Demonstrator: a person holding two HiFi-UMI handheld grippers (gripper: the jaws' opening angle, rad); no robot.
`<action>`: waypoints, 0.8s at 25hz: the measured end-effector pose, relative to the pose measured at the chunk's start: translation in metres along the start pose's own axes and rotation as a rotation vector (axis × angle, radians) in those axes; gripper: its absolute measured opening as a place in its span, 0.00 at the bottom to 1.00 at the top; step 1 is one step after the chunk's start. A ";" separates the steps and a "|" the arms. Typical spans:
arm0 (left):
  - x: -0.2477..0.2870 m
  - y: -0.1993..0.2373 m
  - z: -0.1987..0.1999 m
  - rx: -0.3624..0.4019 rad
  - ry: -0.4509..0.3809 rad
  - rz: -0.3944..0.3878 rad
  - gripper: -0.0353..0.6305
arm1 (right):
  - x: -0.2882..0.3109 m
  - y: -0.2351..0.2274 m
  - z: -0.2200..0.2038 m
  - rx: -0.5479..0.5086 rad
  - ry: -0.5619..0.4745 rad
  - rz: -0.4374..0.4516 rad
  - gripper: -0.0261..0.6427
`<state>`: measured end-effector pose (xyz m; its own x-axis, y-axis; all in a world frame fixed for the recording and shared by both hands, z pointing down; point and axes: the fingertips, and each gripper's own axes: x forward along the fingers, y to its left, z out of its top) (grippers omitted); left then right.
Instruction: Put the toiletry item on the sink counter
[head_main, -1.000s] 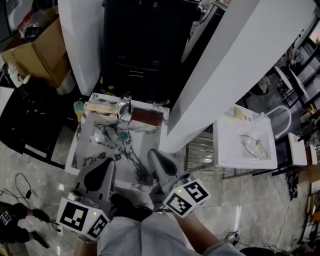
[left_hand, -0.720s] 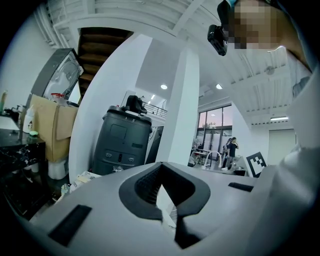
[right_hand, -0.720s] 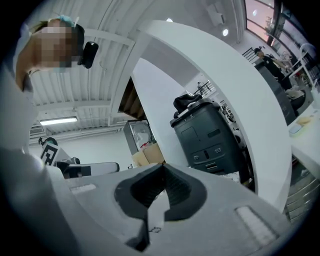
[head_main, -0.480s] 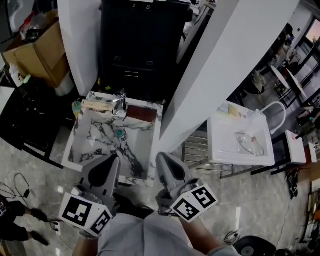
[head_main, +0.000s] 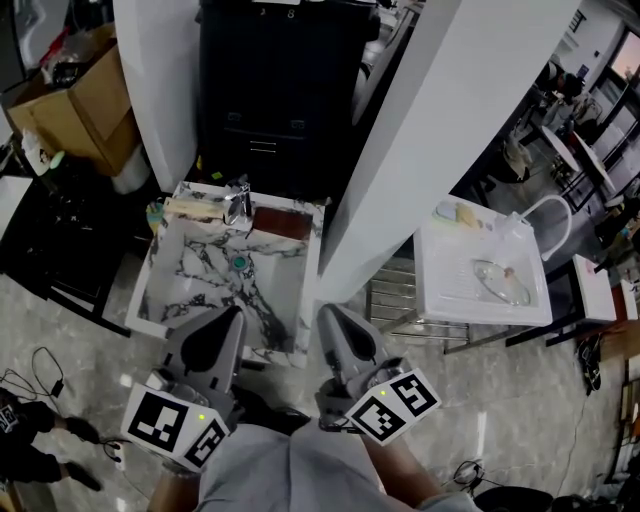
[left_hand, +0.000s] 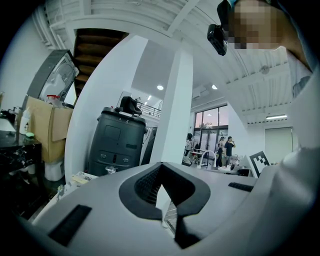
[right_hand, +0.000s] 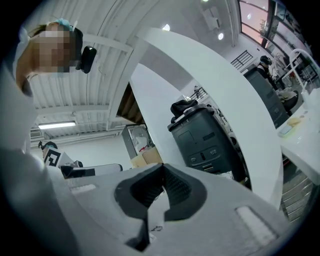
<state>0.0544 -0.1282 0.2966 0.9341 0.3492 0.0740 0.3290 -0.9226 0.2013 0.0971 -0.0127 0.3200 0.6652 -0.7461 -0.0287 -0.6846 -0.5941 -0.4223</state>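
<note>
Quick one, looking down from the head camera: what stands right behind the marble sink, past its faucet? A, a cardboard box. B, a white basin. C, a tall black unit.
C: the black unit rises directly behind the marble sink and its faucet, while the cardboard box sits off to the left and the white basin off to the right.
</note>
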 end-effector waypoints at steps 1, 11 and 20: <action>0.000 -0.001 0.000 0.001 0.000 0.000 0.06 | 0.000 0.000 0.001 0.002 -0.001 0.000 0.03; -0.004 -0.001 -0.001 0.001 -0.002 0.006 0.06 | -0.001 0.001 0.000 0.013 -0.004 0.008 0.03; -0.008 0.005 0.000 -0.020 -0.011 0.036 0.06 | -0.002 0.002 -0.007 0.048 0.011 0.029 0.03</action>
<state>0.0490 -0.1356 0.2971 0.9470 0.3135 0.0706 0.2920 -0.9312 0.2180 0.0926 -0.0148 0.3251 0.6417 -0.7663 -0.0314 -0.6881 -0.5572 -0.4649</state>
